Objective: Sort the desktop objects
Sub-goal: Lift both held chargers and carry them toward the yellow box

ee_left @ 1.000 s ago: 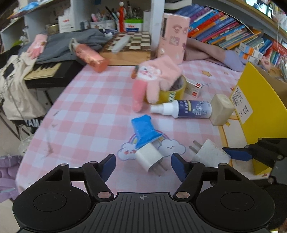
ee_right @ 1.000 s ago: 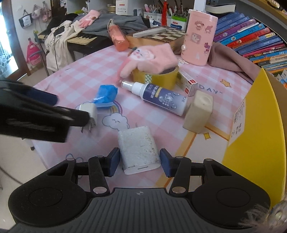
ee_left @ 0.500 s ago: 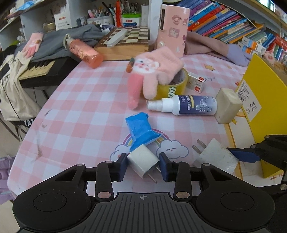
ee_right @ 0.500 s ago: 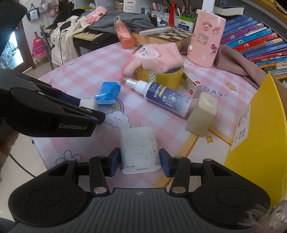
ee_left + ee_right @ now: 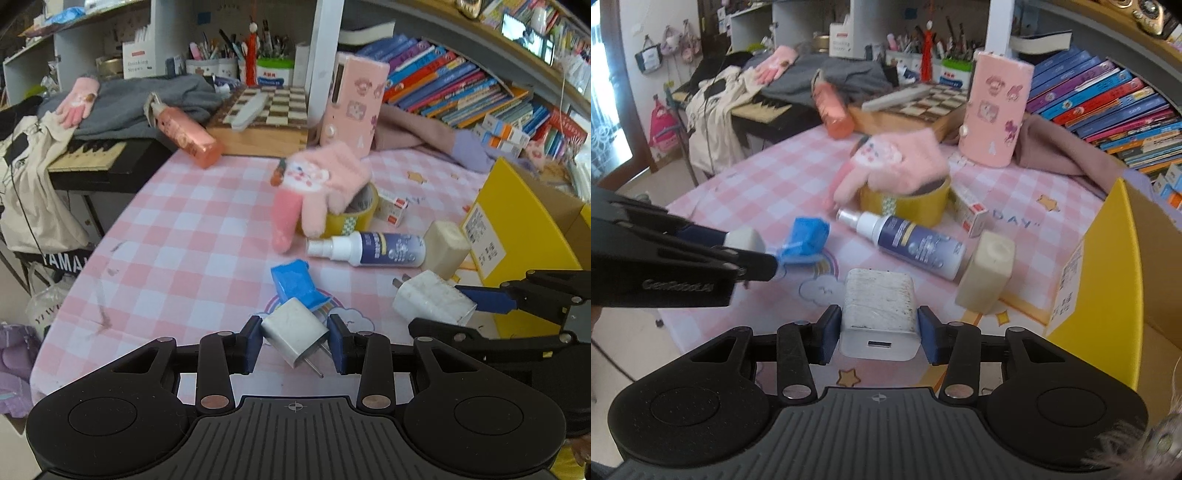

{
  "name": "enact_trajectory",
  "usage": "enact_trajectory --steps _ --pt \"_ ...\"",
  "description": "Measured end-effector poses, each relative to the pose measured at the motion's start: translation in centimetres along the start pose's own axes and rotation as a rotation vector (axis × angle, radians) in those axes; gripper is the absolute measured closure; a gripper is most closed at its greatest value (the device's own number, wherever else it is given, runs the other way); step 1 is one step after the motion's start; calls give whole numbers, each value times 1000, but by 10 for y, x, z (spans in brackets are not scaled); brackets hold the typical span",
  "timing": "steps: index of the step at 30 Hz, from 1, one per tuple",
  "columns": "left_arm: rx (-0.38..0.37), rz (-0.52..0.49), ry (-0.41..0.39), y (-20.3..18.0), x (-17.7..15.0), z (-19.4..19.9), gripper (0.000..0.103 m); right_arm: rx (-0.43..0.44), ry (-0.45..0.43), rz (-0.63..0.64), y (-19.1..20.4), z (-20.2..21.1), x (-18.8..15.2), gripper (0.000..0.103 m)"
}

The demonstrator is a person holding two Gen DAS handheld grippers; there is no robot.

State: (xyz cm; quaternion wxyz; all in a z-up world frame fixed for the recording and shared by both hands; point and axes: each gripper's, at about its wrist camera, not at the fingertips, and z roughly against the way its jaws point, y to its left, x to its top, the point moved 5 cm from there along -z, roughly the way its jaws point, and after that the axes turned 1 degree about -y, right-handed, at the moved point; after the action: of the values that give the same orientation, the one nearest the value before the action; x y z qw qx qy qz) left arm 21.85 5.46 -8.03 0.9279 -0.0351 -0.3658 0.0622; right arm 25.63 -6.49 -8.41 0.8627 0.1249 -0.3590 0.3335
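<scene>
The yellow box (image 5: 1108,258) waits at my right. My right gripper (image 5: 879,328) pinches the large USB charger (image 5: 879,306), my left gripper (image 5: 294,341) the small plug adapter (image 5: 293,328), both apparently lifted; next, carry them boxward.

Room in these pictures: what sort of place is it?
Probably a child's bedroom or study corner: a shelf of books, pen pots, a keyboard piano and a pink checked tablecloth with cartoon clouds.
</scene>
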Motion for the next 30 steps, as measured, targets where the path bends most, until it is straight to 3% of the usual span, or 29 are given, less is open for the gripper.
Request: enact_trajectory --steps 22,30 --pt "-135 -20 -142 1 0 85 66 -83 -185 -144 22 91 5 61" --pt "-190 -24 -167 4 -13 123 66 -93 -194 -213 41 122 -6 61"
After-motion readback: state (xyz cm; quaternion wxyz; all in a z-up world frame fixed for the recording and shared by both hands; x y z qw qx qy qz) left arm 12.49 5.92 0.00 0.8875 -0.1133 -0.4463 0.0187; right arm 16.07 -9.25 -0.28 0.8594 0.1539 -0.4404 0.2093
